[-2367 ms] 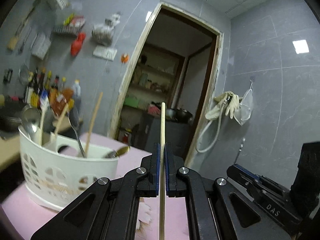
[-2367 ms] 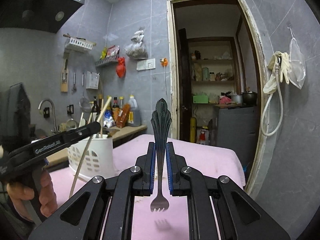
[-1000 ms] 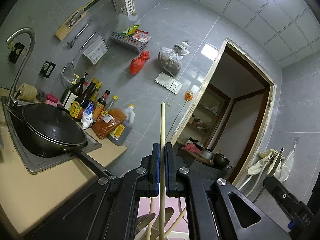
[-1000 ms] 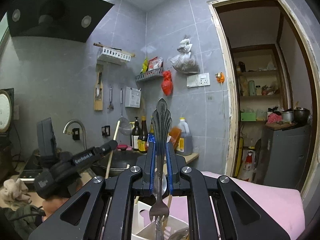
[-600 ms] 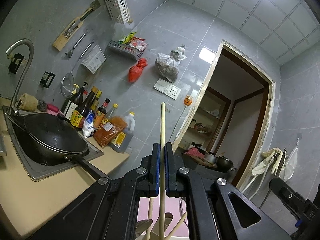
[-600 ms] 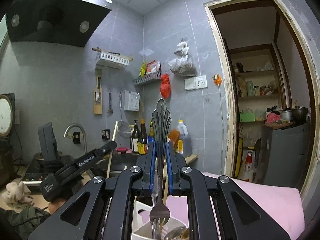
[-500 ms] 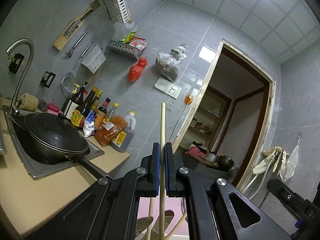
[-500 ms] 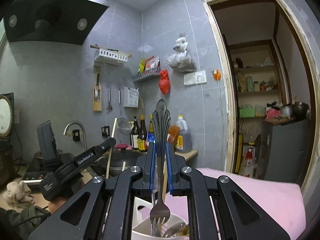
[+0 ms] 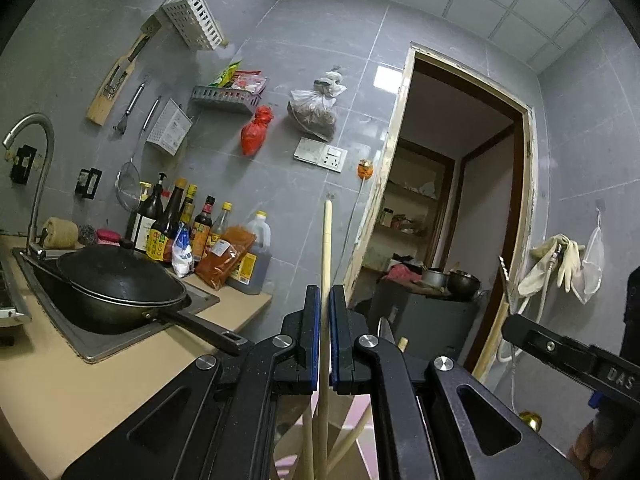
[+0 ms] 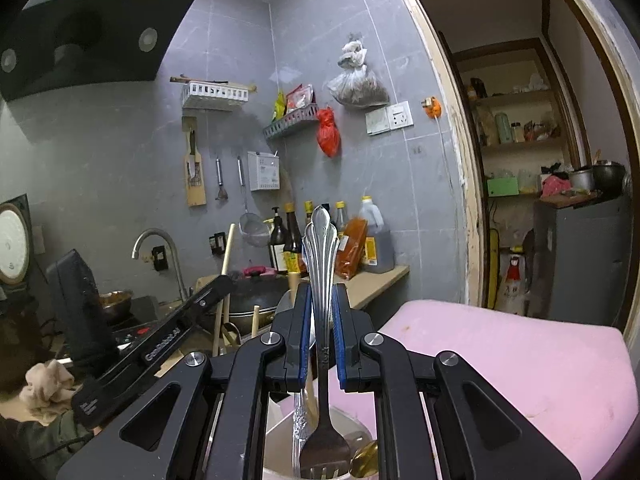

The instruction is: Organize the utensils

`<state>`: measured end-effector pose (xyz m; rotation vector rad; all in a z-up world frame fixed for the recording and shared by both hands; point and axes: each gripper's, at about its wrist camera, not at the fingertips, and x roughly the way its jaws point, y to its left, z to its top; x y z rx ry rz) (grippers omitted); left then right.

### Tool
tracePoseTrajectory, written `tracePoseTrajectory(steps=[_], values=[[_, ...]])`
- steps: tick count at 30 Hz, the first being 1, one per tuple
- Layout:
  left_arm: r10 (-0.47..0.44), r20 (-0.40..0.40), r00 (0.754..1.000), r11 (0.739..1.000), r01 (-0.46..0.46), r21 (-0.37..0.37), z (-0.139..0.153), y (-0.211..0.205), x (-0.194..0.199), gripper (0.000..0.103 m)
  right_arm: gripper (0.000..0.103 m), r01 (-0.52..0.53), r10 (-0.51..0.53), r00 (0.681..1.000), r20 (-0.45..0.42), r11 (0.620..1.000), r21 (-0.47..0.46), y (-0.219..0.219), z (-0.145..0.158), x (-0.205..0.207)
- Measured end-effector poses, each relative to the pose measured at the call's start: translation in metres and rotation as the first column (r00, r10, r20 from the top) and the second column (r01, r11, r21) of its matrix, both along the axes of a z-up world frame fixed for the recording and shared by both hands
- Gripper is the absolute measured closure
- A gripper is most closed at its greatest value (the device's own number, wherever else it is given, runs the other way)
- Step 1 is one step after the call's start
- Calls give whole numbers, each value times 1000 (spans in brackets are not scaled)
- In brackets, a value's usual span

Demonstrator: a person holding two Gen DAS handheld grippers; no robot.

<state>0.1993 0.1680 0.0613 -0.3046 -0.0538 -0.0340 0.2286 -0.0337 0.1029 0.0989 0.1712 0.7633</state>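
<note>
My left gripper is shut on a wooden chopstick that stands upright; its lower end goes down among other wooden handles below the jaws. My right gripper holds a silver fork upright, tines down inside the white utensil holder; a small gap shows between the jaws and the fork handle. The left gripper also shows in the right wrist view, just left of the holder, with its chopstick.
A pink mat lies under the holder. A counter holds a sink with a black wok and several sauce bottles. A doorway opens at the right. The right gripper's arm shows at lower right.
Both grippers have sunk lower over the holder. The fork's tines are now deeper inside it, and the right jaws have eased apart slightly. The chopstick stays gripped.
</note>
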Motion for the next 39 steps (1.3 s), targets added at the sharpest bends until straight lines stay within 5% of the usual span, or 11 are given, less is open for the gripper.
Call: tracePoseTrajectory(steps=[30, 34, 39], values=[[-40, -134, 990, 993, 55, 106, -24, -17, 13, 92, 94, 43, -46, 996, -75, 998, -47, 11, -26, 10], [-51, -146, 988, 992, 67, 106, -25, -17, 14, 88, 78, 77, -80, 995, -63, 995, -58, 9, -28, 8], [-66, -144, 987, 992, 81, 97, -24, -16, 12, 74, 76, 115, -118, 992, -40, 991, -69, 4, -27, 5]])
